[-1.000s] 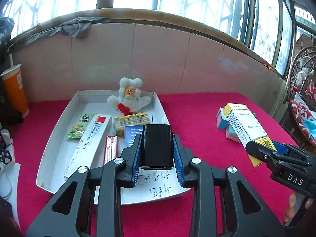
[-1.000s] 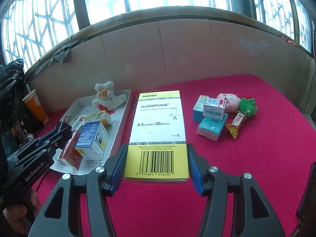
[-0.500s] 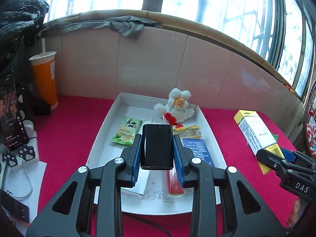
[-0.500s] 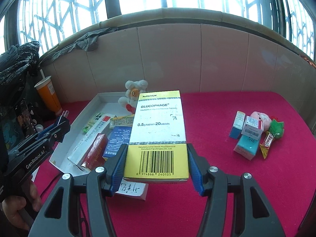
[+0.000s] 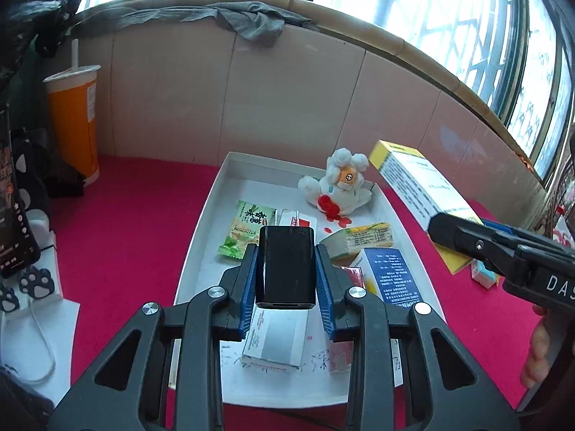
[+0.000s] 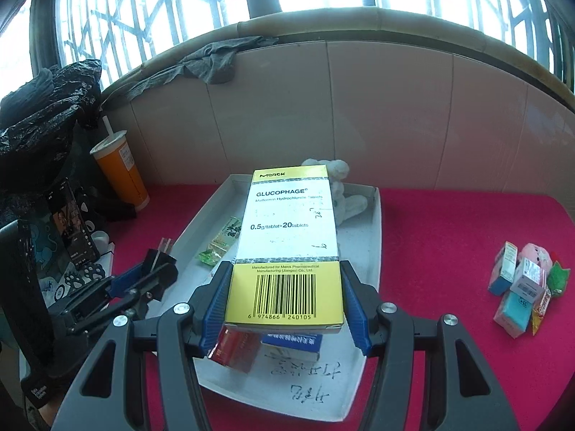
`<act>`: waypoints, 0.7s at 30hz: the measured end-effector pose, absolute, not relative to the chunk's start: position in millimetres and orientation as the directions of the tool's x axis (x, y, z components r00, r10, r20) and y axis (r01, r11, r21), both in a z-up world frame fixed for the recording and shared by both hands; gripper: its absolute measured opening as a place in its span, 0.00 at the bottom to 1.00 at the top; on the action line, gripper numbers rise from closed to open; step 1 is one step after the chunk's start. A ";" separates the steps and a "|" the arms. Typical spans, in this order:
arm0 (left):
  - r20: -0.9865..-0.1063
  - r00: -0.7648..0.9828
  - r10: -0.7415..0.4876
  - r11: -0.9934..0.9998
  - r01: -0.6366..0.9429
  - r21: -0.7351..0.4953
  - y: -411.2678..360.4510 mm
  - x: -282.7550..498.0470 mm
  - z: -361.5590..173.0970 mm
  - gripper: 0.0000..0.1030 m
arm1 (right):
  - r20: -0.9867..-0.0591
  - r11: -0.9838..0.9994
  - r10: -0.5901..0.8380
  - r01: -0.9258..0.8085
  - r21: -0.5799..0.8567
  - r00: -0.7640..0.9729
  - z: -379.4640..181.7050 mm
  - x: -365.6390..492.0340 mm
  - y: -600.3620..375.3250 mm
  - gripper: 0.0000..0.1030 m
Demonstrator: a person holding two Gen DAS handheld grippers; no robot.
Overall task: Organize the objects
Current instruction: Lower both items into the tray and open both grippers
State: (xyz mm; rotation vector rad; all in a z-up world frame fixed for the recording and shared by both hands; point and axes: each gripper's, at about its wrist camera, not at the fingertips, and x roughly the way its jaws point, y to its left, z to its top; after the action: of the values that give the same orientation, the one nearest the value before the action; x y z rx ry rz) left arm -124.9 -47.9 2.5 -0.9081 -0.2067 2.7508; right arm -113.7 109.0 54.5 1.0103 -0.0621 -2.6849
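Left claw (image 5: 286, 280) grasps a black rectangular block (image 5: 286, 265) between its blue pads, above the white tray (image 5: 201, 237) on the red desk (image 5: 125, 237). Right claw (image 6: 284, 300) grasps a yellow-and-white Glucophage box (image 6: 289, 240), held over the same tray. In the tray lie a white plush toy (image 5: 339, 188), a green sachet (image 5: 246, 228) and a blue box (image 5: 390, 274). A cluster of small boxes (image 6: 521, 287) sits well apart on the desk, to the right.
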 end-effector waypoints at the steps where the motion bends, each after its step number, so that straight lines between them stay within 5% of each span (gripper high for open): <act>1: -0.569 -0.781 0.259 -0.965 -0.179 -0.192 -46.1 -128.6 3.1 0.29 | -0.641 -0.960 -0.274 0.246 0.135 -0.717 55.4 -119.5 103.8 0.56; 16: -0.606 -0.778 0.166 -0.986 -0.116 -0.121 -48.6 -145.0 -8.4 0.31 | -0.660 -0.954 -0.265 0.290 0.075 -0.703 25.4 -178.0 62.4 0.57; 19: -0.594 -0.791 0.146 -0.989 -0.095 -0.116 -49.9 -142.2 -4.6 0.58 | -0.636 -0.955 -0.272 0.283 0.087 -0.722 26.6 -172.1 67.1 0.61; 21: -0.578 -0.804 0.141 -0.989 -0.092 -0.113 -49.6 -139.2 -1.2 0.79 | -0.618 -0.957 -0.270 0.276 0.088 -0.738 29.1 -166.8 71.9 0.81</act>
State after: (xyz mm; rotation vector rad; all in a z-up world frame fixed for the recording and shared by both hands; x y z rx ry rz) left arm -139.2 -49.6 -1.2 -0.9290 -0.1199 2.8694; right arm -166.8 71.9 29.1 0.9519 0.0140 -2.6837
